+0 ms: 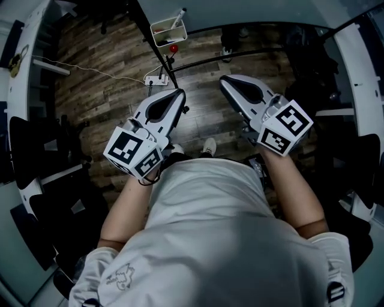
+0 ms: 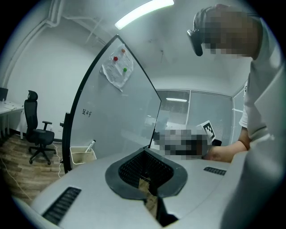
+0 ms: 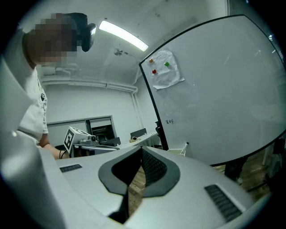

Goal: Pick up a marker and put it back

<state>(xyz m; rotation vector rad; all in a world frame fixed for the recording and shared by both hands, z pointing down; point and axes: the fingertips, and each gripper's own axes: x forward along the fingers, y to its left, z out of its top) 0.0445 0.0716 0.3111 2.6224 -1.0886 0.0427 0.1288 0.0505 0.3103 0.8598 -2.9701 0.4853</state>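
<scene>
Only the head view takes in both tools at once. The left gripper and the right gripper are held out side by side in front of the person's body, above the wooden floor, with a pair of shoes showing between them. That view also shows how far off the marker is. It leans upright in a small white tray at the foot of the whiteboard, well beyond both grippers and slightly to the left. A red object hangs just under the tray. A power strip lies on the floor between the tray and the left gripper's tip, and a black bar of the board's frame slants down past the tray toward that tip. The gripper views each look along a pair of jaws drawn together at the tips. The left and right jaws alike leave only a thin slit through which floorboards show, and neither pair grips anything. The left gripper view adds an office chair far to the left and a sheet of paper with coloured dots pinned high on the board. It also shows the marker in its tray low at the board's near edge. The right gripper view shows the same board from the other side and a ceiling light. Behind the left gripper's marker cube it shows a desk.
</scene>
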